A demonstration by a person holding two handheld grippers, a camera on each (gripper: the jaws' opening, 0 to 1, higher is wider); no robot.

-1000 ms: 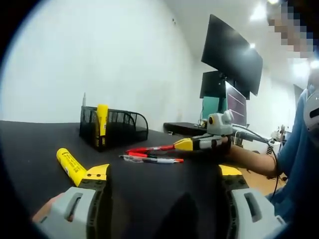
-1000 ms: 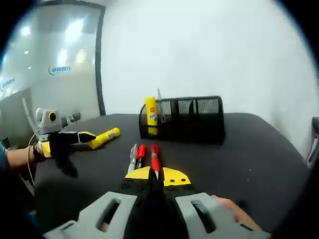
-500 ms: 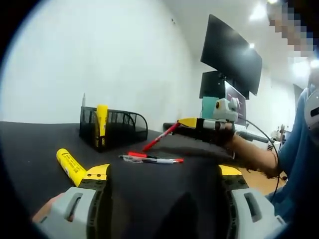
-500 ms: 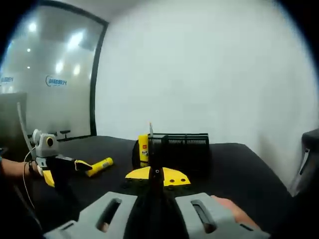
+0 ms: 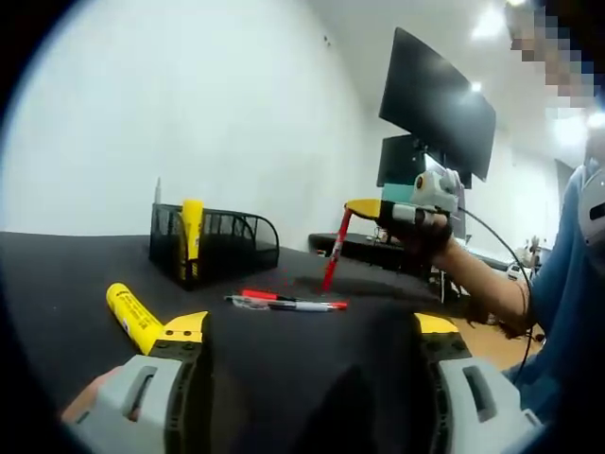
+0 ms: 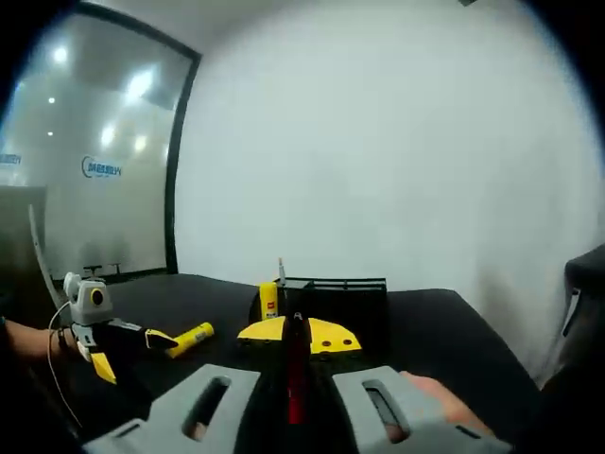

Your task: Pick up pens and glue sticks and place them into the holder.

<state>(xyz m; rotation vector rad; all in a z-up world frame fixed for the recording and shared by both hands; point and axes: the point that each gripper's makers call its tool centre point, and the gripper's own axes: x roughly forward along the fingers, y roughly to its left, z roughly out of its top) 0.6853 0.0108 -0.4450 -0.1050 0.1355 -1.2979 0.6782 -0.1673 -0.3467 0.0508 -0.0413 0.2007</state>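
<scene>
Right hand-held gripper (image 5: pixel 364 207), seen in the left gripper view, is clamped on a red pen (image 5: pixel 335 252) and raised above the bench (image 5: pixel 76 265); the pen hangs steeply downward from its yellow tips, clear of the surface. In the right gripper view the same pen (image 6: pixel 297 374) lies pinched between the closed jaws. Left hand-held gripper (image 6: pixel 156 341) has its jaws spread wide and empty, low over the bench. Just beside its left jaw lies a yellow glue stick (image 5: pixel 132 313). Two more pens (image 5: pixel 284 301) lie side by side on the bench ahead of it. Farther back stands a black mesh holder (image 5: pixel 227 241) with one yellow glue stick (image 5: pixel 192 232) upright in its end compartment. Dark monitors (image 5: pixel 437 99) stand beyond the bench.
</scene>
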